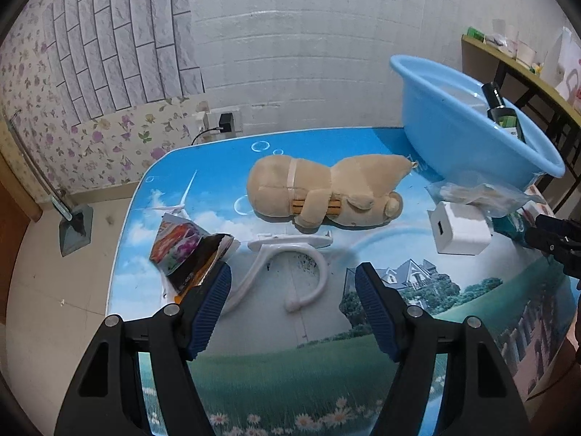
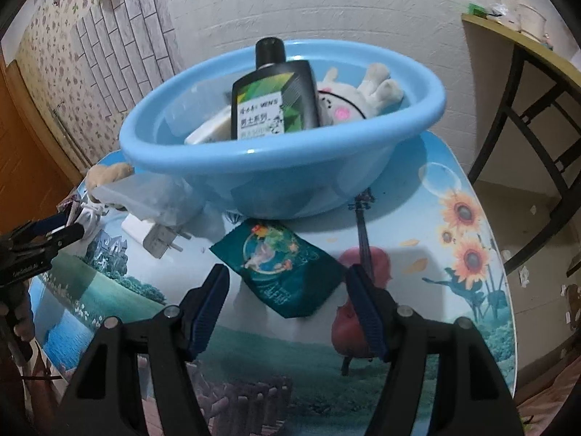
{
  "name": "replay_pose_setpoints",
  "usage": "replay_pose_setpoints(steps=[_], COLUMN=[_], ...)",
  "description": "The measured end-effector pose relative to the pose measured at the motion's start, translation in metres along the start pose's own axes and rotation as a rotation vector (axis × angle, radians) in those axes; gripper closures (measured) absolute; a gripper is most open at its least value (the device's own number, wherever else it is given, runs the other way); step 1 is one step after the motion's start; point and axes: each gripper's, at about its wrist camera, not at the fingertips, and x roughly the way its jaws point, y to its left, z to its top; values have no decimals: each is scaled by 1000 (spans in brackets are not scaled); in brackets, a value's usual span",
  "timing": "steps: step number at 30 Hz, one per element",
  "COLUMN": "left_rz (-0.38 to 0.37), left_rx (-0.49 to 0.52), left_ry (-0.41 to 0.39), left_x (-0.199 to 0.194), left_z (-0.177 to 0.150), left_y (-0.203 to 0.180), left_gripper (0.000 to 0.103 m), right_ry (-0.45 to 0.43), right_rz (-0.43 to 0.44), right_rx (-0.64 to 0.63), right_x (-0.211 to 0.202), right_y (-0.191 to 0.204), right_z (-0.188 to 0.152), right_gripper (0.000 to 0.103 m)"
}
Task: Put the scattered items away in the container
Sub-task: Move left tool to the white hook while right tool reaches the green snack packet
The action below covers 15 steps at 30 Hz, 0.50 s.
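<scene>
- Blue printed table (image 1: 276,356) fills the lower half of both views, a landscape scene across its top.
- Basin (image 2: 254,178), light blue plastic, sits at the far edge of the table: upper right in the left wrist view, centre in the right wrist view. Inside it stand a dark bottle (image 2: 276,98), a white plush (image 2: 366,91) and a pale box.
- Bear (image 1: 319,192), tan, lies on its side at mid-frame in the left view, just left of the basin.
- Hook (image 1: 290,272), white plastic, lies flat below the bear, right ahead of the left gripper (image 1: 292,276).
- Left gripper's fingers stand wide apart, nothing between the pads.
- Crumpled wrapper (image 1: 189,250) sits just beside that gripper's left finger.
- Charger (image 1: 459,230), white, rests at right centre, a clear bag (image 1: 483,192) touching its top.
- Green pouch (image 2: 281,272) lies flat below the basin in the right view, directly ahead of the right gripper (image 2: 287,279).
- Right gripper's fingers gape wide too, gripping nothing.
</scene>
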Motion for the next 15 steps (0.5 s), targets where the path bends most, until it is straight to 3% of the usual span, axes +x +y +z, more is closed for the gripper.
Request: replay_pose_setpoints(steps=[15], left_rz=[-23], left_rx=[38], left_ry=[54], left_x=[21], left_z=[8], left_y=[-3], left_gripper=[32], right_ry=[17], right_rz=[-5], right_rx=[-25], right_x=[20], right_y=[6], right_z=[12], right_gripper=[36])
